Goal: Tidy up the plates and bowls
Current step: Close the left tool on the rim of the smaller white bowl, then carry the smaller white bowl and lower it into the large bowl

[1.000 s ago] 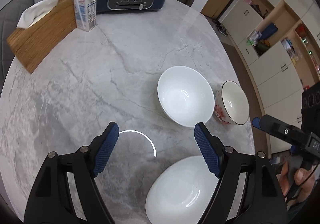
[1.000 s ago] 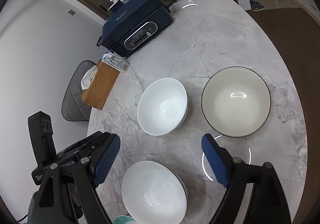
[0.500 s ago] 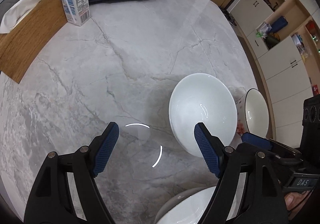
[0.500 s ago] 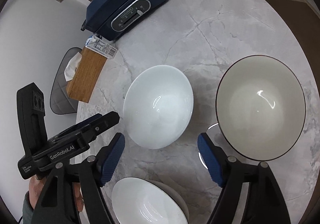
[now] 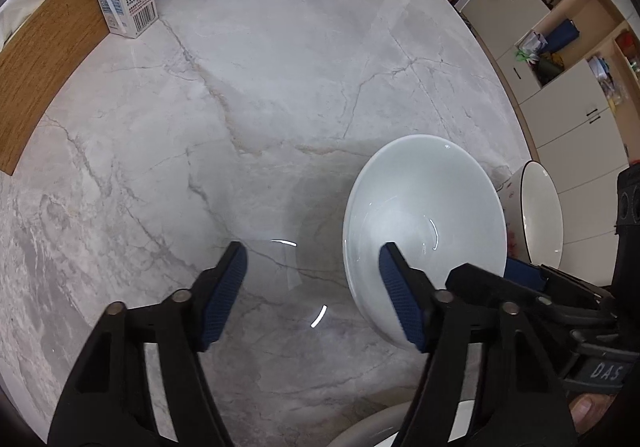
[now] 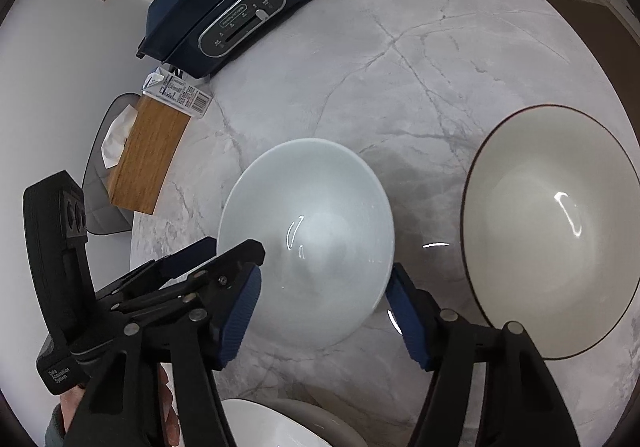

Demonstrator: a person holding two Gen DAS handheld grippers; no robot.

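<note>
The right gripper [image 6: 320, 311] is closing around the white bowl [image 6: 306, 243] at the frame's centre, pads either side of it, not yet pressing. The left gripper [image 5: 312, 295], also closing, straddles the bowl's left rim [image 5: 424, 231], one pad inside, one over bare marble table [image 5: 260, 119]. Only the right view shows the cream dark-rimmed bowl [image 6: 554, 231] whole, at the right edge; only the left view shows cabinets [image 5: 560, 47] at upper right. The white bowl is plain, glossy and upright. Both grippers point steeply down. A blue cooker [image 6: 236, 3] sits at upper left.
</note>
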